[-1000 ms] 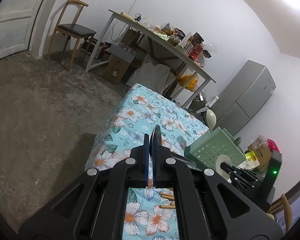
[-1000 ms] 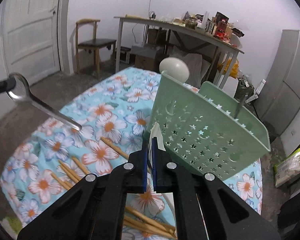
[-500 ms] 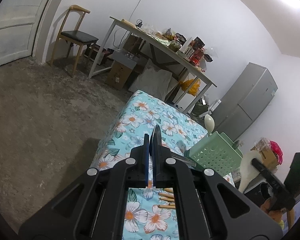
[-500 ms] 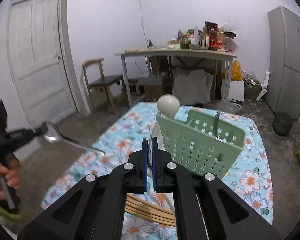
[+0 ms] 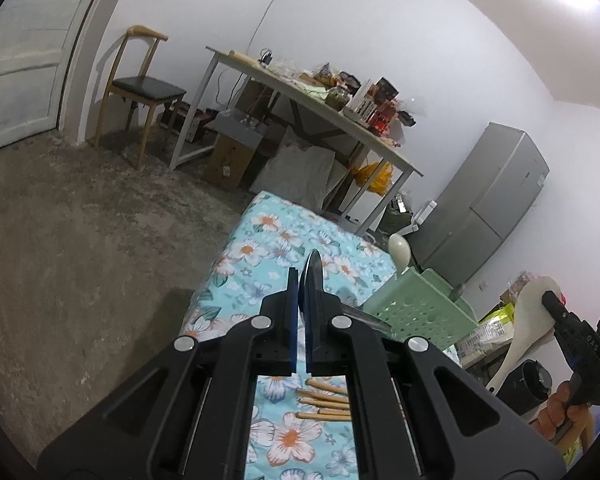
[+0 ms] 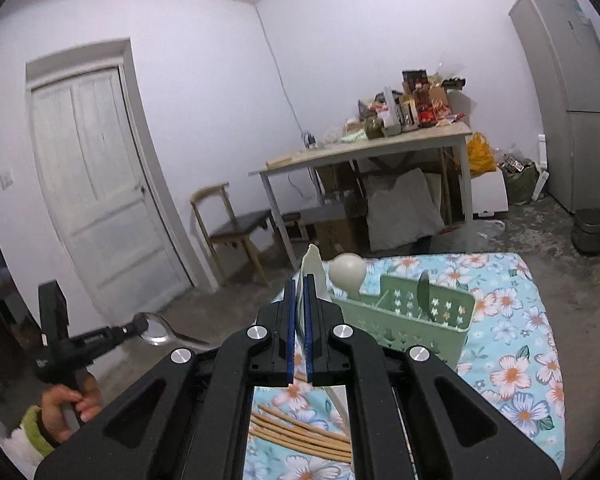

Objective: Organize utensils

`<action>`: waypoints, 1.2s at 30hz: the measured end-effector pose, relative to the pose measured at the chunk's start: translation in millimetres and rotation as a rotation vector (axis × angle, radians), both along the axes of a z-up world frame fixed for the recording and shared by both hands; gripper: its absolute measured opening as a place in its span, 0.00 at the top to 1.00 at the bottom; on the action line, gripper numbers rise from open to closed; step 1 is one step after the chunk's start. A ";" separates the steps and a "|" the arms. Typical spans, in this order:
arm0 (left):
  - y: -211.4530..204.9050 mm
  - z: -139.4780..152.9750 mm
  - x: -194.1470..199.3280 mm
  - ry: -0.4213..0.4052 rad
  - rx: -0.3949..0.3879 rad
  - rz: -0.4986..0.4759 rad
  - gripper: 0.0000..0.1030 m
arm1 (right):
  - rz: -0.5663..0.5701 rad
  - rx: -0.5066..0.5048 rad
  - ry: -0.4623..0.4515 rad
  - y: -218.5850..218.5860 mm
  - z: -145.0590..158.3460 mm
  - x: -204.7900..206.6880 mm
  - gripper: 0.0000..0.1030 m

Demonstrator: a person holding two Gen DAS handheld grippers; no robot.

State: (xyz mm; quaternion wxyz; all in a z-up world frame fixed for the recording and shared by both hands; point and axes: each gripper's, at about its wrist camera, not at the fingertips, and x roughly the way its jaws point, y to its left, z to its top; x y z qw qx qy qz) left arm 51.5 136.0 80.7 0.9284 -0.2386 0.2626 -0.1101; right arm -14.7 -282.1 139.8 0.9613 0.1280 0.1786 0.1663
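Note:
My left gripper (image 5: 300, 280) is shut on a metal spoon (image 5: 314, 266), which I see edge-on between its pads; in the right wrist view the spoon's bowl (image 6: 158, 328) shows at that gripper's tip (image 6: 140, 326). My right gripper (image 6: 300, 284) is shut on a white rice paddle (image 6: 312, 270), also visible as a paddle (image 5: 534, 304) in the left wrist view. Both are held above the floral-cloth table (image 6: 520, 360). A green slotted basket (image 6: 420, 320) stands on it, holding a white ladle (image 6: 348, 270) and a dark utensil (image 6: 424, 288). Several wooden chopsticks (image 6: 300, 432) lie on the cloth near me.
Beyond the floral table are a wooden chair (image 6: 228, 224), a cluttered white desk (image 6: 364, 148) with boxes and a cushion under it, a grey fridge (image 6: 572, 100) and a white door (image 6: 96, 184). A metal pot (image 6: 590, 230) sits on the bare concrete floor.
My right gripper has risen and rolled with the white paddle, so it now looks across the room over the basket. The left gripper lifted a little with the spoon.

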 end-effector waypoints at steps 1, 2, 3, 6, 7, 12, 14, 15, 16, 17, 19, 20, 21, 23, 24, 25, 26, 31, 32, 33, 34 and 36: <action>-1.4 3.3 -0.8 -0.009 0.000 -0.003 0.99 | -0.002 0.012 -0.007 -3.9 2.6 -3.1 0.96; -3.3 7.5 -1.5 -0.023 0.002 -0.007 0.99 | -0.005 0.017 -0.014 -7.4 5.2 -5.6 0.96; -5.6 10.5 -1.9 -0.034 0.006 -0.010 0.99 | -0.010 0.017 -0.019 -8.6 6.0 -7.6 0.96; -13.1 18.1 -0.3 -0.052 0.013 -0.025 0.99 | -0.019 0.030 -0.031 -15.0 7.9 -13.1 0.96; -15.6 19.8 0.7 -0.055 0.014 -0.029 0.99 | -0.023 0.036 -0.035 -17.8 8.2 -14.7 0.96; -27.7 29.7 4.2 -0.078 0.032 -0.041 0.99 | -0.027 0.055 -0.041 -26.2 7.9 -17.4 0.96; -30.7 32.6 7.2 -0.081 0.034 -0.040 0.99 | -0.021 0.058 -0.039 -27.1 6.8 -16.9 0.96; -31.7 34.2 8.5 -0.083 0.035 -0.038 0.99 | -0.016 0.061 -0.037 -28.5 5.8 -15.7 0.96; -32.6 35.9 9.3 -0.086 0.037 -0.036 0.99 | -0.012 0.063 -0.037 -28.2 5.4 -15.1 0.96; -33.9 37.8 9.8 -0.091 0.041 -0.035 0.99 | -0.007 0.066 -0.038 -28.9 5.0 -14.4 0.96; -37.1 41.8 11.5 -0.098 0.048 -0.033 0.99 | -0.003 0.069 -0.037 -29.5 3.8 -13.1 0.96; -38.3 44.3 12.9 -0.103 0.051 -0.031 0.99 | 0.001 0.072 -0.036 -30.3 3.1 -11.2 0.96; -40.0 45.3 13.2 -0.106 0.052 -0.030 0.99 | 0.006 0.076 -0.035 -30.7 2.5 -10.1 0.96; -42.3 49.1 15.6 -0.112 0.054 -0.027 0.99 | 0.012 0.079 -0.032 -30.2 1.8 -7.6 0.96; -43.5 50.3 16.0 -0.114 0.056 -0.028 0.99 | 0.015 0.081 -0.031 -30.3 1.6 -6.7 0.96; -45.5 52.6 17.1 -0.117 0.064 -0.028 0.99 | 0.020 0.081 -0.031 -30.5 1.3 -6.2 0.96; -47.8 54.2 18.2 -0.118 0.069 -0.028 0.99 | 0.023 0.079 -0.031 -30.8 0.7 -5.8 0.96; -55.2 63.4 20.1 -0.135 0.077 -0.015 0.99 | 0.045 0.077 -0.031 -33.6 0.4 -2.7 0.96; -57.4 65.4 20.8 -0.138 0.078 -0.013 0.99 | 0.048 0.080 -0.032 -34.5 0.4 -2.3 0.96; -59.9 67.4 21.9 -0.140 0.080 -0.013 0.99 | 0.051 0.088 -0.037 -36.6 0.3 -1.8 0.96; -61.5 69.4 23.1 -0.141 0.083 -0.013 0.99 | 0.053 0.094 -0.041 -38.5 0.0 -1.9 0.96; -67.6 74.2 26.5 -0.146 0.092 -0.018 0.99 | 0.055 0.108 -0.051 -42.2 -1.3 -2.7 0.96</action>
